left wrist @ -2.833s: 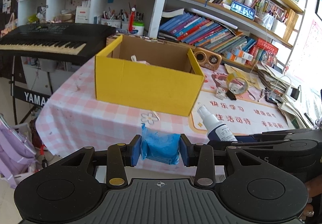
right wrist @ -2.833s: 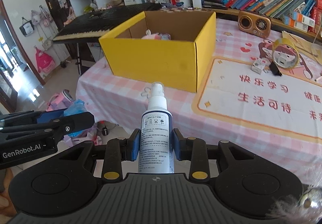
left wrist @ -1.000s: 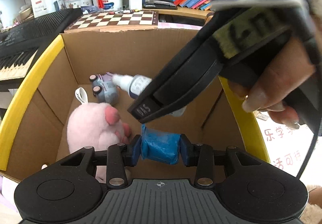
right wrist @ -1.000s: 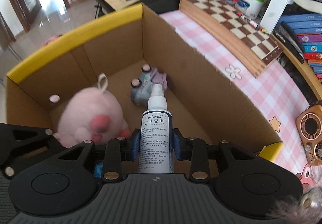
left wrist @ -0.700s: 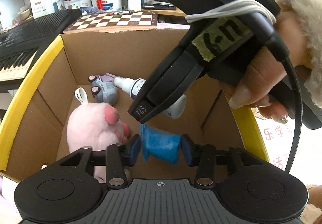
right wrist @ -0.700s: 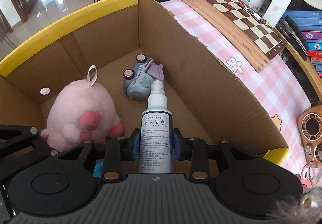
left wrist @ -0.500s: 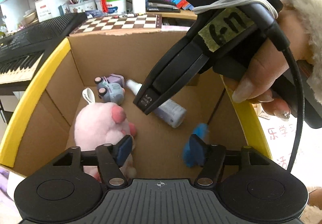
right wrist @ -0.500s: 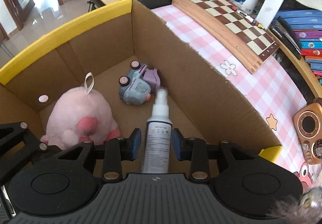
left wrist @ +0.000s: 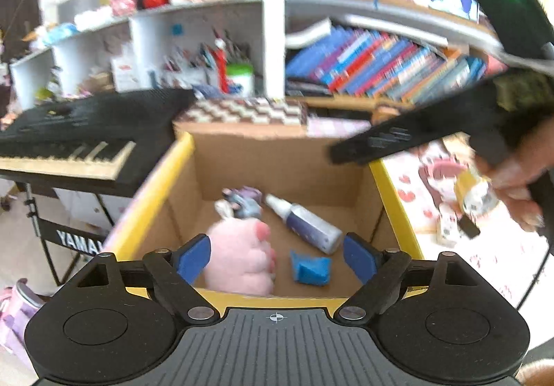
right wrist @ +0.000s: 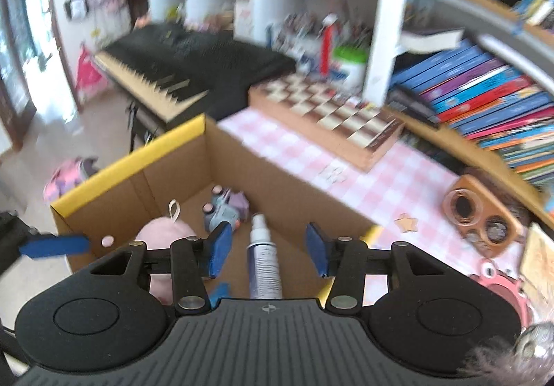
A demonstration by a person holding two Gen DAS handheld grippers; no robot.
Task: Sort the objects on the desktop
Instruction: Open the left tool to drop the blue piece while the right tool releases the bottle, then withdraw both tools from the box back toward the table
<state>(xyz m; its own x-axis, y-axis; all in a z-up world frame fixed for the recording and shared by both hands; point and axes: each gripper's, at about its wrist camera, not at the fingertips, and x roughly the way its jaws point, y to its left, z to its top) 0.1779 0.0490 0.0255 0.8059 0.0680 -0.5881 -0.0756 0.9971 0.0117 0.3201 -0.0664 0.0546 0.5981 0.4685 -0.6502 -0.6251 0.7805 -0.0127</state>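
A yellow cardboard box (left wrist: pixel 152 192) (right wrist: pixel 131 157) holds a pink plush (left wrist: pixel 239 257) (right wrist: pixel 162 230), a grey-purple toy car (left wrist: pixel 242 204) (right wrist: pixel 223 209), a white spray bottle (left wrist: pixel 304 223) (right wrist: pixel 265 261) and a blue packet (left wrist: pixel 310 268) (right wrist: pixel 220 290). All of them lie on the box floor. My left gripper (left wrist: pixel 276 259) hovers above the box's near edge with its jaws opening wide and nothing held between them. My right gripper (right wrist: pixel 267 249) (left wrist: pixel 398 140) hangs over the box, jaws opening, with the bottle lying loose below them.
A black keyboard (left wrist: pixel 69 140) stands left of the box. A chessboard (right wrist: pixel 332 115) and shelves of books (right wrist: pixel 484 88) lie behind it. On the pink checked cloth to the right are a wooden speaker (right wrist: pixel 481 216) and a tape roll (left wrist: pixel 477 195).
Both grippers let go: the blue packet and the spray bottle dropped onto the box floor. Both jaws widened, and both grippers rose and drew back from the box.
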